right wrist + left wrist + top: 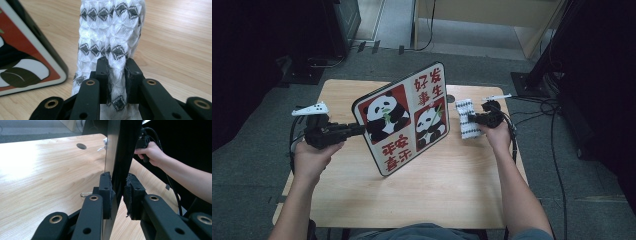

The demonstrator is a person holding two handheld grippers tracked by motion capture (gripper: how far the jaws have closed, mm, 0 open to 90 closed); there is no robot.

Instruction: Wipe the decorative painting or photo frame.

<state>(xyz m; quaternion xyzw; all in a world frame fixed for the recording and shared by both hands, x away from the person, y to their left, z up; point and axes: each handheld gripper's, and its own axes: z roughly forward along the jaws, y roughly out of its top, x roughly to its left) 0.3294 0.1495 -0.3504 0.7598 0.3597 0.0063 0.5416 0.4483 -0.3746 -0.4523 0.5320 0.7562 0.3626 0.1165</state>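
A light wooden table (412, 195) is sitting at the centre of the frame, with a round hole (450, 98) near its far edge. Black cables (557, 165) are trailing over grey carpet (592, 200) at the right, and a dark stand (304, 75) is resting at the upper left.

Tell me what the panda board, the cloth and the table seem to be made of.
Panda board: rigid, glossy printed panel, probably plastic or coated metal; it stands stiff with a thin shiny edge.
Cloth: soft woven fabric, white with grey diamonds; it bunches between the jaws.
Table: light wood or wood-look laminate, smooth; visible grain and sheen.
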